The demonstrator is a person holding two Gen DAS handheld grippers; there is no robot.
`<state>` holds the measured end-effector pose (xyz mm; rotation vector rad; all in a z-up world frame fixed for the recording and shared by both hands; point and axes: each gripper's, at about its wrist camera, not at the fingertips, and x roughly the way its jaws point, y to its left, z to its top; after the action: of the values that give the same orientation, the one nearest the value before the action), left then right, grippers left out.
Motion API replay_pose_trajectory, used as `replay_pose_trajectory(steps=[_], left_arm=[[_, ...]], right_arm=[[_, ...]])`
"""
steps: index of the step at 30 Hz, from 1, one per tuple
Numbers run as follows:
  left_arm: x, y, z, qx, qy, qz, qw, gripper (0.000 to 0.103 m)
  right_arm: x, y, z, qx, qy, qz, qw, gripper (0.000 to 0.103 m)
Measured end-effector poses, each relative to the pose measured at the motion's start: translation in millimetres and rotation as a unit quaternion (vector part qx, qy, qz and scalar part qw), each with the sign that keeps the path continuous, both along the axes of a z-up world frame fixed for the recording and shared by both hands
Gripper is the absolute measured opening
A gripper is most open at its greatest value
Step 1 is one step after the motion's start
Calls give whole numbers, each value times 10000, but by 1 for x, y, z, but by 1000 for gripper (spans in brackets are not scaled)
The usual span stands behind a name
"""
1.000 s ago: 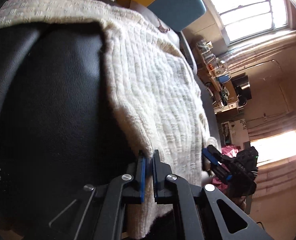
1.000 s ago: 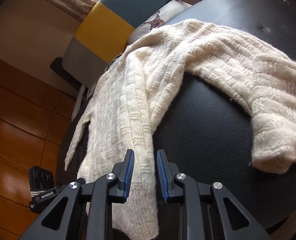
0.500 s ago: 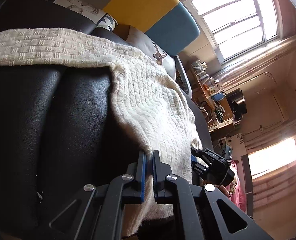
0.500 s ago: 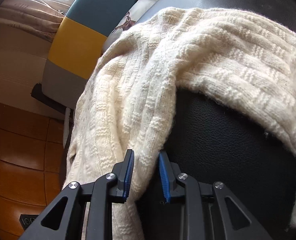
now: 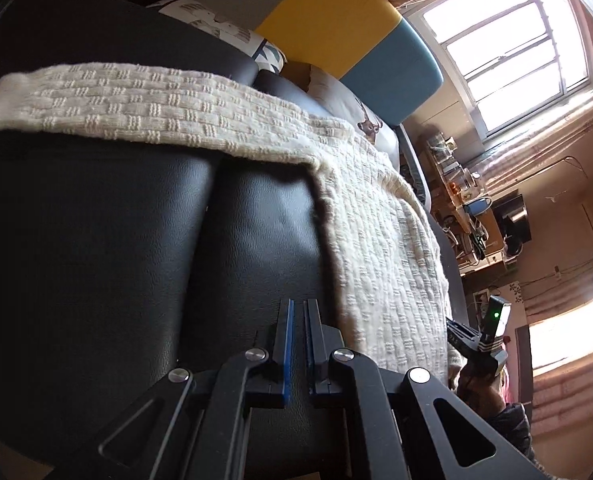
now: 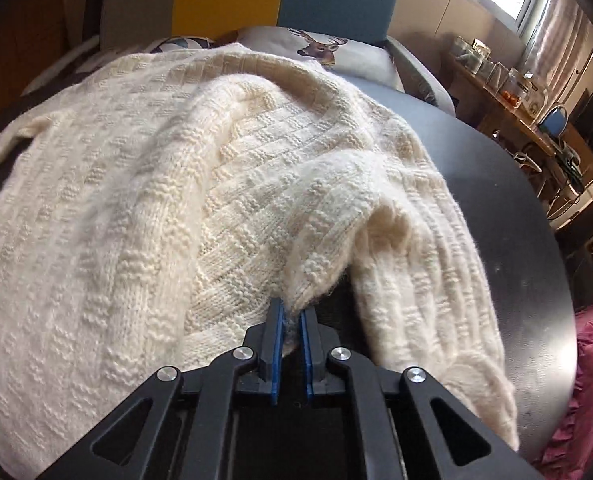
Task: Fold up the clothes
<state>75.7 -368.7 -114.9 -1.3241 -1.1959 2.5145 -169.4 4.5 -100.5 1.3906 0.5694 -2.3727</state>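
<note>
1. Fingers first: both my pairs are pressed together. My right gripper pinches a cream fold of the sweater; my left gripper nips nothing visible.
2. That sweater sprawls over the black cushion, filling the right view's centre and left.
3. To fold well, I'd lift the pinched edge smoothly and lay it flat.
4. Both grippers tilt downward, low in frame.

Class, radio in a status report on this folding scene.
Left gripper shut, nothing visibly held. Right gripper shut on sweater edge. Sweater rumpled on black seat. Nothing in the way.
</note>
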Motion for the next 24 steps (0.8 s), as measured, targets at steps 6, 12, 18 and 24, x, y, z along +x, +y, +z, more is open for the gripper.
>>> replay_pose_trajectory(steps=[6, 12, 18, 24], left_arm=[[-14, 47, -25, 570, -222, -624, 9962, 11], [-35, 96, -36, 816, -346, -1029, 9907, 37], [-45, 128, -40, 278, -531, -1245, 9904, 6], [-36, 107, -7, -30, -65, -897, 9959, 5]], right_arm=[[-17, 28, -4, -529, -271, -340, 9977, 7], [-15, 42, 0, -782, -409, -393, 9953, 7], [-14, 47, -2, -940, -447, -362, 9939, 7], [-14, 42, -1, -750, -396, -145, 9963, 7]])
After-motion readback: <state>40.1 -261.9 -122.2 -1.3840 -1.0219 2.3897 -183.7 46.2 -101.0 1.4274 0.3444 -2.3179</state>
